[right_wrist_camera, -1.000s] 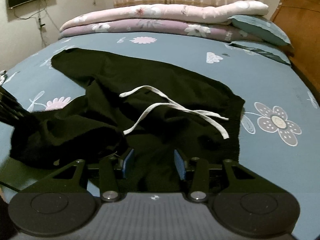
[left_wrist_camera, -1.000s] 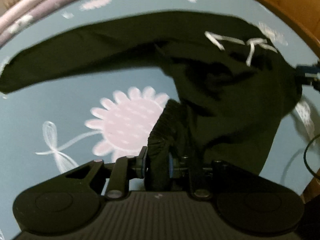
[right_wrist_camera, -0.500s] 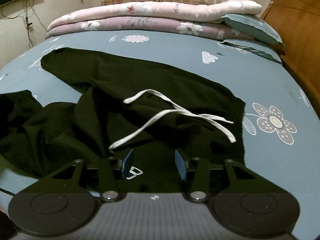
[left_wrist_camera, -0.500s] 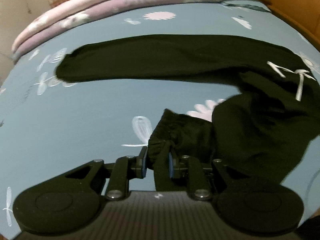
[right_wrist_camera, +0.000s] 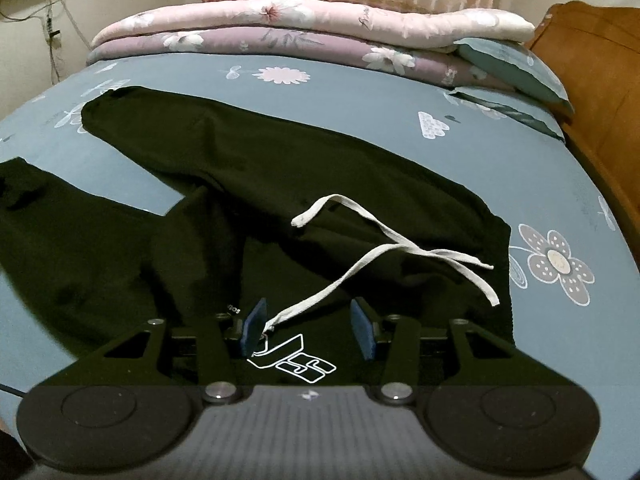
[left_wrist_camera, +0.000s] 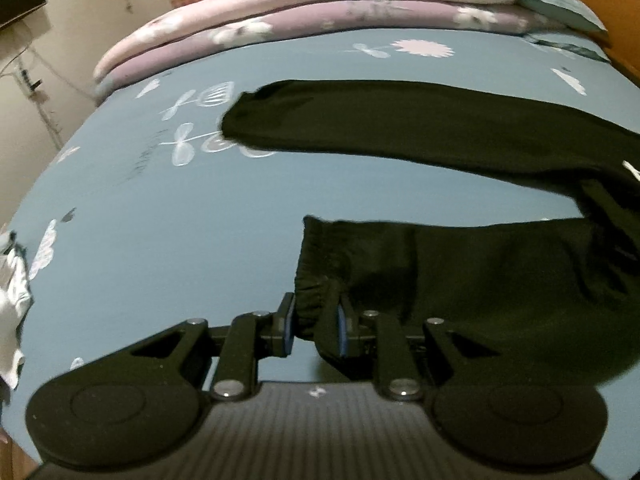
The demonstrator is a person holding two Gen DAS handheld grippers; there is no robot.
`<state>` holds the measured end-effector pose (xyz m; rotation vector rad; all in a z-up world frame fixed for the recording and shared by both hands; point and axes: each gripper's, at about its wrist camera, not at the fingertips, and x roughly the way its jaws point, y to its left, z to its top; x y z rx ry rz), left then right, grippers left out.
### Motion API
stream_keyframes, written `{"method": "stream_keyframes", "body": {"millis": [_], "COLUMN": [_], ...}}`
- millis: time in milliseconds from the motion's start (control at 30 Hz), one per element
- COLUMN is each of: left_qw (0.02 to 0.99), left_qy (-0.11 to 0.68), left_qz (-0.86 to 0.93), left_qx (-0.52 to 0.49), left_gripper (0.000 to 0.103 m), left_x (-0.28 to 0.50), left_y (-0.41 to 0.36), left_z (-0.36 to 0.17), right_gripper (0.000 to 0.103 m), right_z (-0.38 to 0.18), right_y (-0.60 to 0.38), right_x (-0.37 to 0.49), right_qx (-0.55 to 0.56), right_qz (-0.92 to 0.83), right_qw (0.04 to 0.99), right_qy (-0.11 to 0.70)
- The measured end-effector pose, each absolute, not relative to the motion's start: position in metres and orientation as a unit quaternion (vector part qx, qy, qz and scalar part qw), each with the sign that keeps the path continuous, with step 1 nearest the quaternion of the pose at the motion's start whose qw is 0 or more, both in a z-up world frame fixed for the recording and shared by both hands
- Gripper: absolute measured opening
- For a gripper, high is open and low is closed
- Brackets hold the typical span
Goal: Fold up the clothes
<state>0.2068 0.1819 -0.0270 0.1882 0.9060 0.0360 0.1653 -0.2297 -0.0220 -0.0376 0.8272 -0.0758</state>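
Black sweatpants [right_wrist_camera: 280,168] lie on a blue flowered bedsheet [right_wrist_camera: 520,168]. One leg stretches flat toward the far left. White drawstrings [right_wrist_camera: 384,252] lie across the waist. My left gripper [left_wrist_camera: 314,322] is shut on the elastic cuff [left_wrist_camera: 316,276] of the other leg, which is pulled out to the left, low over the sheet. My right gripper [right_wrist_camera: 308,328] is open above the waist area, where a white outlined logo [right_wrist_camera: 296,360] shows between its jaws. It holds nothing.
Folded pink and purple quilts [right_wrist_camera: 304,36] are stacked at the far end of the bed, with teal pillows [right_wrist_camera: 512,68] at the right. A wooden headboard [right_wrist_camera: 600,80] stands at the right. White cloth [left_wrist_camera: 12,304] lies at the bed's left edge.
My left gripper has pulled the cuffed leg leftward, away from the waist, so the leg is now stretched out. My right gripper stayed open over the waist and moved slightly closer.
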Motion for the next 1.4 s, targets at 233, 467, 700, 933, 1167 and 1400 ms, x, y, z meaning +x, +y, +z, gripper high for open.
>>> {"method": "stream_keyframes", "body": {"millis": [233, 467, 700, 933, 1167, 1400], "left_qw": [0.896, 0.890, 0.884, 0.876, 0.867, 0.869], "left_qy": [0.432, 0.437, 0.437, 0.451, 0.467, 0.461], "left_qz": [0.063, 0.109, 0.146, 0.150, 0.155, 0.170], "left_qx": [0.084, 0.078, 0.081, 0.077, 0.074, 0.065], "left_gripper": [0.018, 0.019, 0.019, 0.022, 0.026, 0.027], "left_x": [0.208, 0.207, 0.208, 0.220, 0.213, 0.199], "left_y": [0.227, 0.269, 0.295, 0.300, 0.299, 0.289], "left_z": [-0.027, -0.035, -0.039, -0.050, -0.057, -0.042], "right_gripper": [0.052, 0.052, 0.052, 0.052, 0.052, 0.052], "right_z": [-0.022, -0.025, -0.028, -0.036, -0.050, -0.062], "right_y": [-0.221, -0.216, -0.214, -0.218, -0.236, -0.271], "right_x": [0.171, 0.181, 0.186, 0.188, 0.168, 0.135], "right_qx": [-0.015, -0.013, -0.017, -0.013, -0.010, 0.058], "right_qz": [-0.049, -0.052, -0.053, -0.037, -0.042, -0.064], "right_qw": [0.910, 0.906, 0.902, 0.890, 0.871, 0.859], "right_qy": [0.411, 0.419, 0.428, 0.454, 0.490, 0.505]}}
